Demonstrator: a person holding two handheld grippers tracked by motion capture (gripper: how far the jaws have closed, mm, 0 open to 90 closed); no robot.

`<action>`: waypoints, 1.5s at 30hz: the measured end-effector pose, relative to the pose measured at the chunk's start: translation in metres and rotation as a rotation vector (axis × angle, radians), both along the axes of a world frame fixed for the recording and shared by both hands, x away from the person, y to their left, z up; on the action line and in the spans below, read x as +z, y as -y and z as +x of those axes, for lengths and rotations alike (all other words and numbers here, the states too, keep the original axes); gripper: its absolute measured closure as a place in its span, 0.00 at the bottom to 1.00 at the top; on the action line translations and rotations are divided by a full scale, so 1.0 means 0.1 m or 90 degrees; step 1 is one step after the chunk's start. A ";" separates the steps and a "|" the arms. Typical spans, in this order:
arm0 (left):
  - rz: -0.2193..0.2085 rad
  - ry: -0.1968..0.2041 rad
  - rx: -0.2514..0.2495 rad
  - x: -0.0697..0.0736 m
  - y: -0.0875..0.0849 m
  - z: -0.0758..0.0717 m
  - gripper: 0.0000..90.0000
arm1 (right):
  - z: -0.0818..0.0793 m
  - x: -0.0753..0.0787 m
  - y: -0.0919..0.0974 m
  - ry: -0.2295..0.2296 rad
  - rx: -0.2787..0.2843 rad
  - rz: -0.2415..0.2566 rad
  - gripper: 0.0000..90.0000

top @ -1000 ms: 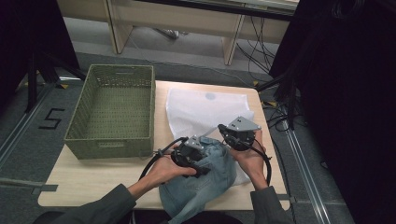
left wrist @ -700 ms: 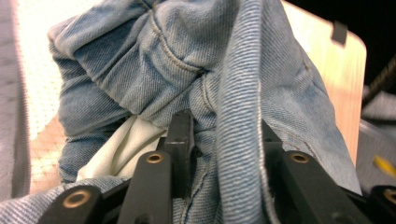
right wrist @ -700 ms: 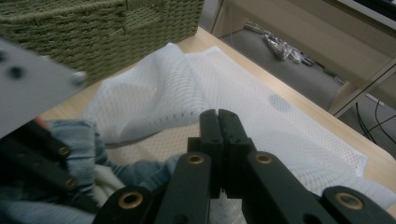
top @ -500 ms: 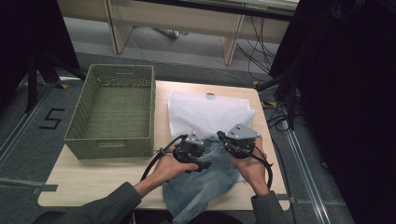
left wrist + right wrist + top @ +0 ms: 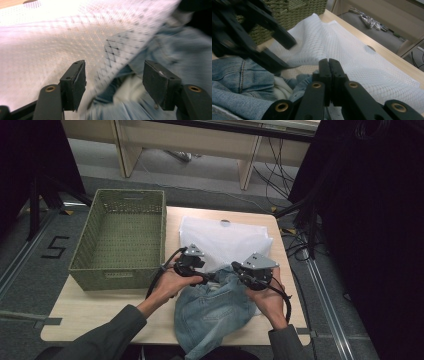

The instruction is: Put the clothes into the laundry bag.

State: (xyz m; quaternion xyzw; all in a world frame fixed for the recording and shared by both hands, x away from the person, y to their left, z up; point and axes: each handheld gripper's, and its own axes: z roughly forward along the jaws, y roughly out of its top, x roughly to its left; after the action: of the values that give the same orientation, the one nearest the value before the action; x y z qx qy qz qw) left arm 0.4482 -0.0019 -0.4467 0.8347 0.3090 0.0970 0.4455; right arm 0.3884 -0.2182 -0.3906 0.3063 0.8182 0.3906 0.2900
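At the left of the pale wooden worktop (image 5: 105, 307) stands an olive-green rectangular basket of woven plastic (image 5: 122, 237), its walls perforated in a fine grid and its floor bare. Beside it lies a white mesh laundry bag (image 5: 225, 240), thin and netted, flat at the far end and rumpled toward the person. The left claw (image 5: 212, 276) hangs at the bag's near edge; its black jaws with flat padded faces have just been opening and stand released, with mesh and denim lying loosely in the gap. A faded blue denim garment (image 5: 215, 315), soft and creased with stitched seams, is heaped at the near edge of the worktop, its top tucked under the mesh. The right claw (image 5: 235, 266) is clenched, its jaws pressed flat together just above the denim and mesh.
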 end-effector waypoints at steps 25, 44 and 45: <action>-0.007 0.018 -0.010 0.22 -0.43 -0.03 0.97 | -0.25 0.09 -0.22 -0.075 0.123 0.070 0.54; 0.021 0.047 -0.003 0.22 -0.47 -0.07 0.98 | -0.30 -0.44 -0.68 -0.126 0.120 -0.121 0.96; 0.020 0.046 -0.003 0.23 -0.48 -0.07 0.98 | -0.27 -0.34 -0.61 -0.113 0.112 -0.117 0.96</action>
State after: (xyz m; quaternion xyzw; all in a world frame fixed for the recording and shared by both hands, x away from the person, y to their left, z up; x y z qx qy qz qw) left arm 0.4408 0.0462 -0.4236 0.8383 0.2891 0.1308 0.4434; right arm 0.3612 -0.1574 -0.4249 0.2388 0.8967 0.3095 0.2075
